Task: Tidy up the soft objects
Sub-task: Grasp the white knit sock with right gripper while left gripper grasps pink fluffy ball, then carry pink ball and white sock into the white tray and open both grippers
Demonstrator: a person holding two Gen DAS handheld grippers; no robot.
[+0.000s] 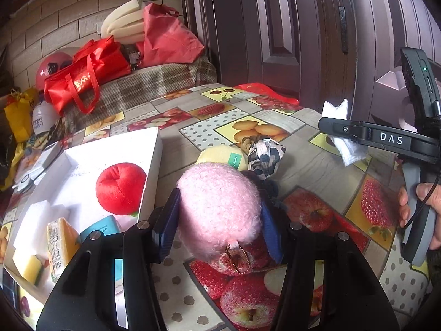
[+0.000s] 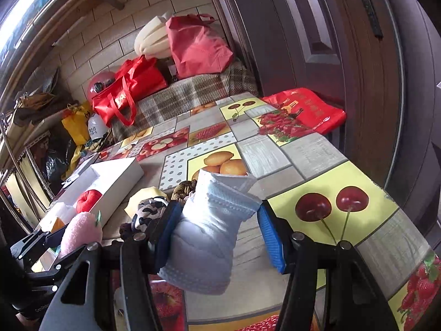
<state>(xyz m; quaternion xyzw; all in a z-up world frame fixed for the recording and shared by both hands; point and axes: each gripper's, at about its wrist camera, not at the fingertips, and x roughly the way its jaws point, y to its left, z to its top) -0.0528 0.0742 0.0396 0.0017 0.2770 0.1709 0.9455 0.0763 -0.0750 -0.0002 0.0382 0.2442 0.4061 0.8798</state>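
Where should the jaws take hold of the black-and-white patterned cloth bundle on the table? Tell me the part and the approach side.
Grip the black-and-white cloth bundle across its rounded upper bulge, coming down from above. It sits bunched and knotted into a lump, so the top is its fullest free part. The yellow plush crowds its left side and a dark soft item lies against its near side, so a sideways approach would likely catch them.

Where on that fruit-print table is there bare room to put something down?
Bare fruit-print tablecloth lies between the flat red bag and the held white cloth. It is crowded near the white box, beside the pink plush and patterned fabric bundle.
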